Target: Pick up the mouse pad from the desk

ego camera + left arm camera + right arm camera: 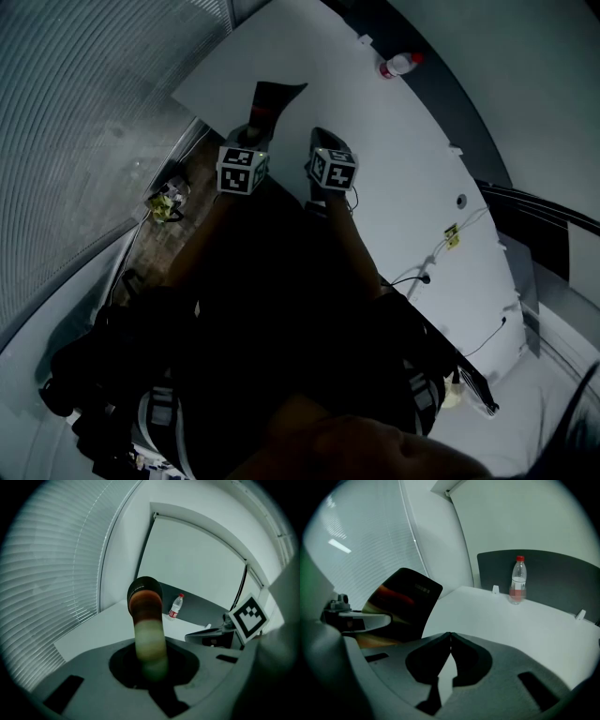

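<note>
The mouse pad, dark with a red, orange and green print, hangs above the white desk, lifted off it. My left gripper is shut on its near edge. In the left gripper view the mouse pad stands edge-on between the jaws of my left gripper. In the right gripper view the mouse pad shows broadside at left. My right gripper hovers just to the right of the pad. Its jaws meet with nothing between them, so my right gripper is shut.
A plastic water bottle with a red cap stands at the desk's far edge, before a dark partition. Thin cables and small clips lie along the desk's right side. Window blinds run along the left.
</note>
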A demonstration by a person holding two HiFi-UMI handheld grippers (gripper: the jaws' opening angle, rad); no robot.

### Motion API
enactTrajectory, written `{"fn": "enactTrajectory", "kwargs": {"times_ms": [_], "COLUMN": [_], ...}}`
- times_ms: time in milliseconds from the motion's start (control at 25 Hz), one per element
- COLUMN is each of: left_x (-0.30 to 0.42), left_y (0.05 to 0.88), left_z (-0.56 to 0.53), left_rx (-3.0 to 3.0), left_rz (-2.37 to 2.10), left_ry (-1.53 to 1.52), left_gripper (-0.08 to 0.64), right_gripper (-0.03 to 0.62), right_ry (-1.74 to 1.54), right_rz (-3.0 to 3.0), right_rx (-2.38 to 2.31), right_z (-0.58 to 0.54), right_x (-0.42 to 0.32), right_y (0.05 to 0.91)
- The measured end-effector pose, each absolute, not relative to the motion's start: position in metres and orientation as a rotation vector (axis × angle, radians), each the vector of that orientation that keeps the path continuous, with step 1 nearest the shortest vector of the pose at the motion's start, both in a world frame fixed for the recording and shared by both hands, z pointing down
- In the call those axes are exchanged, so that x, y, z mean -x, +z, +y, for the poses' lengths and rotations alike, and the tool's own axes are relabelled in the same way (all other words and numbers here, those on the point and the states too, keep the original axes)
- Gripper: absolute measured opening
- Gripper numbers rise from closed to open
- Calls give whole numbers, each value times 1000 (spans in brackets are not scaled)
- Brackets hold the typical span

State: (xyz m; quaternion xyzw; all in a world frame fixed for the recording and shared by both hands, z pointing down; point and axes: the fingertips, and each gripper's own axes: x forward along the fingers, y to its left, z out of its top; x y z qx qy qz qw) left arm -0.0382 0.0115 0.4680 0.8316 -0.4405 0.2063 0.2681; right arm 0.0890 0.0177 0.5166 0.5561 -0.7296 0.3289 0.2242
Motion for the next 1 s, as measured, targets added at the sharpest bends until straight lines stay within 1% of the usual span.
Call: {"fn": "enactTrajectory", "kwargs": {"times_ms": [360, 640, 1000], "left_x": [48, 54, 55], "left_y": [428, 387, 356], "left_z": [4, 4, 12], "left_rx": [-2326, -2371, -2411], "left_rz": [-1256, -1310, -1359], "left_ry": [465, 356, 254], "left_gripper": [28, 28, 28], "right_gripper": [3, 3, 3], "right_ry": [837, 749, 647], "right_rz": [-2070, -2160, -2244], "right_rx": [-1623, -1699, -1755], "right_z": [11, 15, 26], "right_x": [-91, -91, -87], "right_y": [475, 425, 379]}}
